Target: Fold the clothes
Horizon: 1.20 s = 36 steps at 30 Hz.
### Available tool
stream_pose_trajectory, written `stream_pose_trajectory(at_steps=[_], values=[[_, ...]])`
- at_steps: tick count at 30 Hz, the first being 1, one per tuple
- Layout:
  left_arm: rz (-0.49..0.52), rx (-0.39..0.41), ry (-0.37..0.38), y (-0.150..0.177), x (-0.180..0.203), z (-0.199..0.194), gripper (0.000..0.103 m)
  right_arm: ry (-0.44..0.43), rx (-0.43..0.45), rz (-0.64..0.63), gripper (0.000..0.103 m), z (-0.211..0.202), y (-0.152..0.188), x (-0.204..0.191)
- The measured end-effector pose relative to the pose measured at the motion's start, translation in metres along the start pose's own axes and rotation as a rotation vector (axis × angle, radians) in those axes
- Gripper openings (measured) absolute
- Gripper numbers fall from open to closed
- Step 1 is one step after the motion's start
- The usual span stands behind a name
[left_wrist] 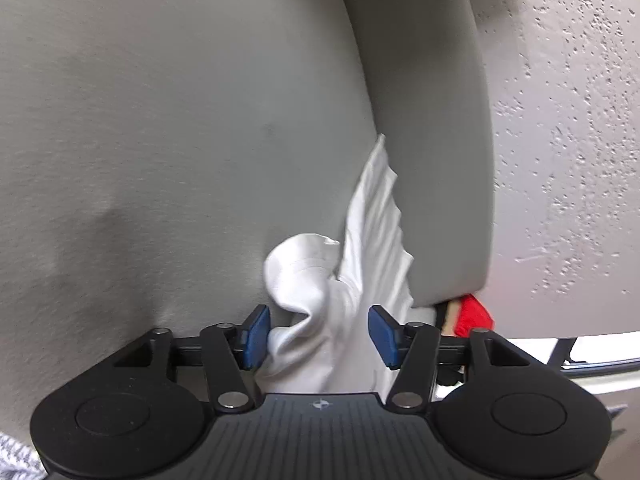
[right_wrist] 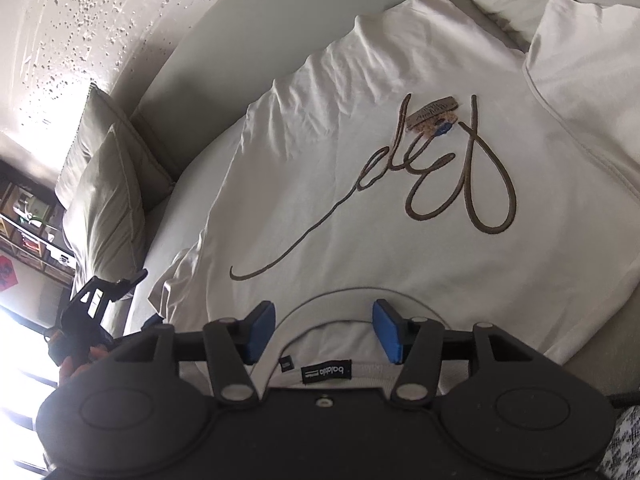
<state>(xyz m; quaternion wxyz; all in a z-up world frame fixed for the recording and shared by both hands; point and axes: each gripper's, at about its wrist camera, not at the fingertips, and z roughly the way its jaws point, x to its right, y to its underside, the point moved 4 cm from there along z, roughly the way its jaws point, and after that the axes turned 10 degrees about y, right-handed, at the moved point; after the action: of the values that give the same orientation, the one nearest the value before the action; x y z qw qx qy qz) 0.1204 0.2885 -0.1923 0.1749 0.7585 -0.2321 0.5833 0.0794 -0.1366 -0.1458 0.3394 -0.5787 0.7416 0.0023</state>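
A white shirt (right_wrist: 360, 208) with brown script lettering lies spread on a pale cushion (right_wrist: 192, 60), its collar and label (right_wrist: 325, 372) nearest me. My right gripper (right_wrist: 324, 330) hovers open over the collar, and nothing is pinched between its blue pads. In the left wrist view a bunched white fold of the shirt (left_wrist: 320, 292) lies on the grey cushion (left_wrist: 160, 140). My left gripper (left_wrist: 320, 336) is open around that fold; the cloth brushes the left pad (left_wrist: 256, 336) and is not pressed. The left gripper also shows at the shirt's left edge (right_wrist: 96, 304), held by a hand.
Two pale pillows (right_wrist: 104, 184) lean at the left end of the cushion against a textured wall (right_wrist: 80, 20). A backrest (left_wrist: 432, 120) rises beside the fold, with something red (left_wrist: 474, 316) behind it. Shelves (right_wrist: 28, 224) and a bright window lie far left.
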Motion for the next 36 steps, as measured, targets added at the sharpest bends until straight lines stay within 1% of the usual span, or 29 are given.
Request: stream_pose_trajectory(at_steps=[2,3,5,6,7,10,12,14,15,17,19,21,22,23,27,30,31,33,36], values=[[-0.02,0.011,0.066,-0.013,0.0,0.0,0.053,0.002,0.002,-0.005,0.054,0.001,0.001,-0.001],[-0.03,0.034,0.096,-0.014,-0.001,0.001,0.05,0.003,0.002,-0.011,0.055,0.001,0.001,-0.002],[-0.026,0.136,0.13,-0.018,-0.001,-0.008,0.05,0.006,0.002,-0.02,0.056,0.001,0.001,-0.004],[-0.017,0.191,0.129,-0.018,-0.001,-0.015,0.05,0.006,0.002,-0.022,0.056,0.001,0.001,-0.004],[-0.014,0.227,0.124,-0.017,-0.001,-0.021,0.05,0.006,0.002,-0.023,0.056,0.001,0.001,-0.004],[-0.063,0.211,0.079,-0.011,-0.006,-0.018,0.049,0.0,0.002,-0.012,0.056,0.001,0.001,-0.003],[-0.081,0.208,0.034,-0.011,-0.008,-0.011,0.048,0.0,0.002,-0.013,0.057,0.001,0.001,-0.003],[-0.09,0.189,-0.018,-0.009,-0.009,-0.009,0.041,0.002,0.003,-0.021,0.057,0.001,0.001,-0.004],[-0.088,0.179,-0.048,-0.01,-0.009,-0.004,0.034,0.002,0.004,-0.024,0.057,0.001,0.001,-0.004],[-0.075,0.171,-0.102,-0.013,-0.008,0.002,0.026,0.001,0.005,-0.026,0.057,0.001,0.001,-0.004],[-0.057,0.174,-0.16,-0.019,-0.008,0.006,0.006,-0.003,0.005,-0.021,0.057,0.001,0.001,-0.003],[-0.031,0.187,-0.188,-0.019,-0.005,0.008,0.004,-0.007,0.007,-0.019,0.057,0.002,0.002,-0.002],[-0.016,0.195,-0.196,-0.017,-0.003,0.008,0.001,-0.006,0.007,-0.02,0.057,0.002,0.002,-0.002],[0.012,0.214,-0.221,-0.015,0.002,0.006,0.001,-0.006,0.007,-0.021,0.057,0.002,0.002,-0.002],[0.199,0.349,-0.417,-0.001,0.031,-0.011,0.0,-0.006,0.005,-0.027,0.057,0.003,0.001,-0.002],[0.313,0.438,-0.583,0.024,0.051,-0.018,0.0,-0.008,0.003,-0.025,0.057,0.003,0.001,-0.001],[0.344,0.45,-0.635,0.029,0.057,-0.016,0.0,-0.007,0.003,-0.028,0.057,0.003,0.001,-0.001],[0.388,0.421,-0.735,0.03,0.062,-0.004,0.001,-0.004,0.003,-0.036,0.058,0.004,0.001,-0.003],[0.443,0.382,-0.878,0.023,0.063,-0.002,0.003,-0.002,0.004,-0.06,0.061,0.004,0.001,-0.006]])
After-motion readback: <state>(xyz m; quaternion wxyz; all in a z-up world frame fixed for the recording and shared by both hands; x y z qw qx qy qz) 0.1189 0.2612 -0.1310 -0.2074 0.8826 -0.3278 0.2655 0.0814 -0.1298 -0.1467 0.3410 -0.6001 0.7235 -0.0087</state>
